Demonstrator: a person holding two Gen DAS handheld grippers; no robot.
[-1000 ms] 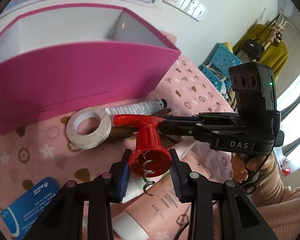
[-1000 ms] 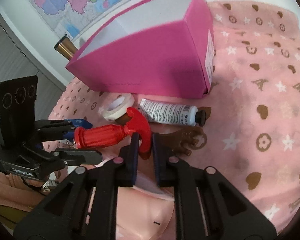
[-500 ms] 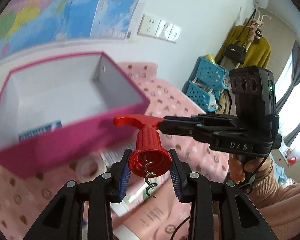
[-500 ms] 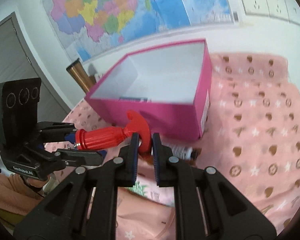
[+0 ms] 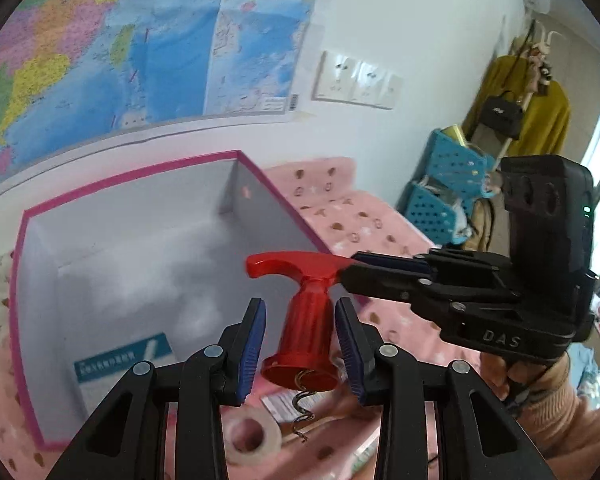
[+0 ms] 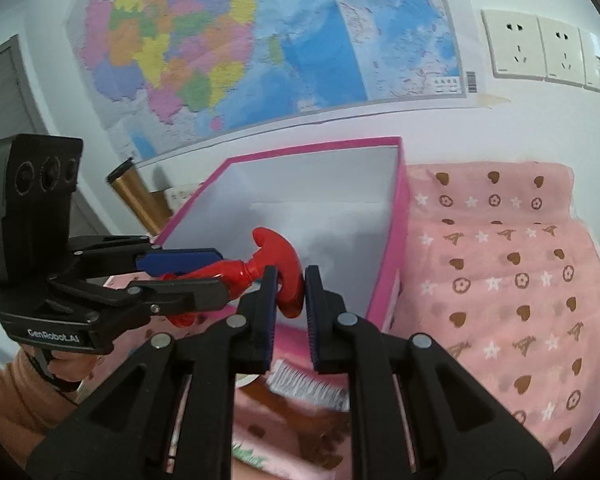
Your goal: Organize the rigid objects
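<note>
A red corkscrew (image 5: 305, 320) with a T-handle is held in the air over the near edge of the open pink box (image 5: 288, 216). My right gripper (image 6: 290, 292) is shut on the corkscrew's handle (image 6: 286, 276). My left gripper (image 5: 300, 344) has its blue pads either side of the corkscrew's red bell, with small gaps showing on both sides. In the right wrist view the left gripper (image 6: 180, 276) sits around the red body. A blue and white packet (image 5: 124, 364) lies on the box floor.
Below the grippers a roll of white tape (image 5: 252, 440) and a white tube (image 6: 307, 388) lie on the pink patterned cloth (image 6: 499, 292). The box stands against the wall under a map (image 6: 228, 40). Blue baskets (image 5: 443, 192) stand at the right.
Both grippers lifted the corkscrew from the cloth up to the box opening. The left jaws have eased apart from the red bell.
</note>
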